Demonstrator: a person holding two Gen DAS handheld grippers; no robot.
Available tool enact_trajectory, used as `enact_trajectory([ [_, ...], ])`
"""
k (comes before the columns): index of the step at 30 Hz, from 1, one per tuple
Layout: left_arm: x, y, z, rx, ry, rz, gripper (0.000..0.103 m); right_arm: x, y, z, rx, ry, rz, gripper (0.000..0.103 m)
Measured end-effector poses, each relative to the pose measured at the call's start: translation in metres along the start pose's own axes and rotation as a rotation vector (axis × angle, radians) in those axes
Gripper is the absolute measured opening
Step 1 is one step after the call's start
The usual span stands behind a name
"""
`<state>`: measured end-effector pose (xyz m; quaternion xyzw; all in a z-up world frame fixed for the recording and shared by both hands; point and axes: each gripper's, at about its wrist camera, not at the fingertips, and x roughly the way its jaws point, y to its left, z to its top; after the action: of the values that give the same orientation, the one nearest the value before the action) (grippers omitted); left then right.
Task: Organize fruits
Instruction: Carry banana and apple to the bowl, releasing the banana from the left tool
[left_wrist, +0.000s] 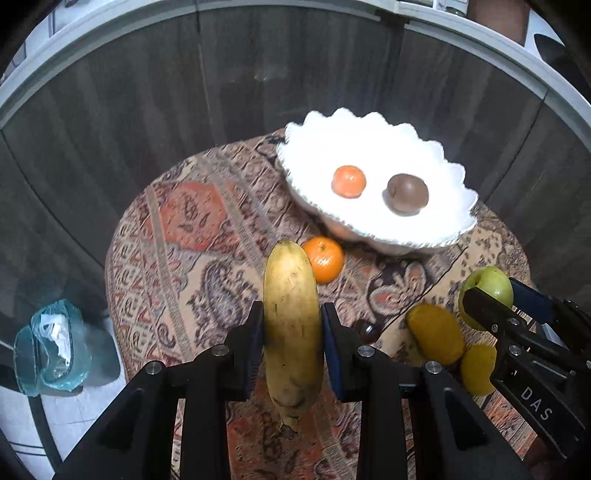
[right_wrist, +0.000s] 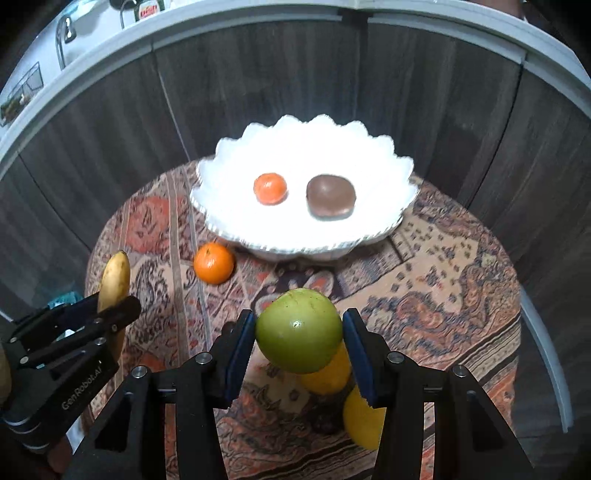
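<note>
A: What do the two claws hold, the ones nearest to us?

B: The left claw (left_wrist: 291, 332) is clamped on a banana (left_wrist: 291, 325). The banana stands almost upright between the blue pads, lifted above the desk (left_wrist: 177, 229). The right claw (right_wrist: 299, 339) is clamped on a green apple (right_wrist: 299, 330), also in the air, with a pad touching each side.

A: And under the apple?

B: Two yellow fruits (right_wrist: 328, 376) lie on the patterned cloth, just beside each other. I cannot tell what kind they are. A small dark thing (left_wrist: 367, 330) lies near them; it is too blurred to name.

A: What is a little farther?

B: One orange mandarin (right_wrist: 213, 263) sits on the cloth, just beside the front edge of the white bowl (right_wrist: 236, 221), outside it.

A: And inside the bowl?

B: A second mandarin (right_wrist: 270, 188) on the left and a brown fruit (right_wrist: 331, 197) on the right, near each other but apart. The bowl has a wavy rim and stands at the far side of the round desk.

A: Behind it?

B: Dark wooden cabinet doors (right_wrist: 258, 74) under a pale countertop (right_wrist: 92, 70).
</note>
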<state>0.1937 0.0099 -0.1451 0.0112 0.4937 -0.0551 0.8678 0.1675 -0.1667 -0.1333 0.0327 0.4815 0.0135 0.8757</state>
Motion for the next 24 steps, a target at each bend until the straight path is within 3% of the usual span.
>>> enact_trajectory([
  [14,-0.008,-0.026,0.057,0.043,-0.080,-0.040,0.030,-0.013,-0.023,0.049,0.025,-0.093,-0.014,0.049],
  [24,0.013,-0.035,0.082,0.055,-0.069,-0.070,0.030,0.002,-0.034,0.074,0.034,-0.098,-0.010,0.049],
])
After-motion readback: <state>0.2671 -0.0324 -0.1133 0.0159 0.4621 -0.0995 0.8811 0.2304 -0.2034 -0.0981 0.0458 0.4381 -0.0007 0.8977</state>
